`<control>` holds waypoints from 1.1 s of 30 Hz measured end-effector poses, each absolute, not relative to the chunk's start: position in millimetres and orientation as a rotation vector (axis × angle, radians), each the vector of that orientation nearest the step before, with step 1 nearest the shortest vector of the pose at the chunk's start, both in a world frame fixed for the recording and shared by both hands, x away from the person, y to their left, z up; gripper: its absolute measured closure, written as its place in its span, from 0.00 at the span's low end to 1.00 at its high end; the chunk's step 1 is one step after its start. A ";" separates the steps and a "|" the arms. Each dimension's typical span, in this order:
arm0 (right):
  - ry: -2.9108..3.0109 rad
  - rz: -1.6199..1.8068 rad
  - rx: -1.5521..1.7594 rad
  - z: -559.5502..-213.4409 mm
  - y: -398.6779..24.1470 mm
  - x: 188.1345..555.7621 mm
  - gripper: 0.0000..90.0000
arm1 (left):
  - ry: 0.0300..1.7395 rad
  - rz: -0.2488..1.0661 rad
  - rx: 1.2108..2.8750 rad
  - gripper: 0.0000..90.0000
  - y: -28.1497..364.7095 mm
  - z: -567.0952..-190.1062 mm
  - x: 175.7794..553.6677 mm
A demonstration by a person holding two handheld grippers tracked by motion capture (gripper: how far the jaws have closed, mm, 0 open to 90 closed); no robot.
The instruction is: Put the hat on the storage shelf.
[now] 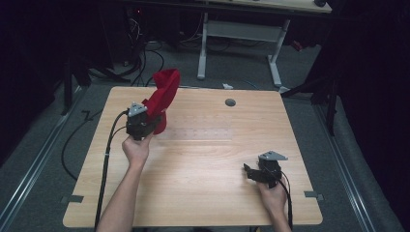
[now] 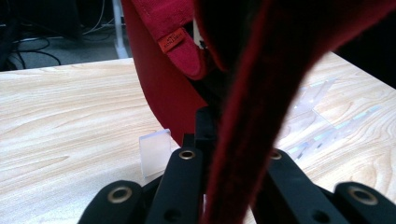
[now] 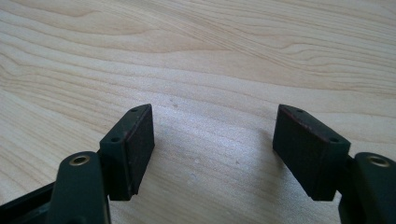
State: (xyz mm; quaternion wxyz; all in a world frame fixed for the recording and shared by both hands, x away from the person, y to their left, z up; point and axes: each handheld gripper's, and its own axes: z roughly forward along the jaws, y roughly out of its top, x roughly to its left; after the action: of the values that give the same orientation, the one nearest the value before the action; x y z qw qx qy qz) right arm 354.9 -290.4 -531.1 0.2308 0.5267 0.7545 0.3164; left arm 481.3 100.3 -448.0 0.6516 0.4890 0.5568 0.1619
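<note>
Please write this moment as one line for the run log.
left gripper: shut on red fabric cap, lifted | right gripper: open, nothing between jaws, over light wooden table

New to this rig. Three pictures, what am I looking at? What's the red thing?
No robot arm here: a person holds a two-jaw gripper in each hand at a wooden table. The high view comes from a fixed camera above the person's side, looking forward and down; forearms enter from the bottom. The other two views come from cameras riding on the grippers, looking along their black jaws.

The left gripper is shut on a red cloth, lifted so it stands up from the jaws; in the left gripper view the cloth drapes close over the lens, with an orange label on it. What kind of cloth item it is, I cannot tell.

The right gripper is low over bare wood, jaws open, holding nothing. A small grey disc sits near the table's far edge.
</note>
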 end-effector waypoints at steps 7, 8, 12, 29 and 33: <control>2.075 0.870 1.447 -531.1 -290.5 355.0 0.33 | 1.297 0.358 1.097 0.94 100.0 -458.6 480.7; 2.075 0.870 1.448 -531.1 -290.5 354.9 0.33 | 1.300 0.357 1.103 0.94 99.9 -461.5 480.3; 2.075 0.870 1.446 -531.1 -290.5 354.9 0.33 | 1.308 0.352 1.100 0.94 99.8 -467.5 478.5; 2.076 0.870 1.446 -531.1 -290.4 354.8 0.33 | 1.331 0.354 1.149 0.76 105.1 -475.2 463.4; 2.075 0.871 1.448 -531.1 -290.3 354.7 0.33 | 1.324 0.364 1.164 0.66 104.3 -474.1 460.8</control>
State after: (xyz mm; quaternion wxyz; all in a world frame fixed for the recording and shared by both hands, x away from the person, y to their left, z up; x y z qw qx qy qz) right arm 354.7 -290.3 -531.1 0.2306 0.5265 0.7546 0.3166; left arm 460.8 104.3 -474.1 0.6214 0.5066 0.5763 0.1583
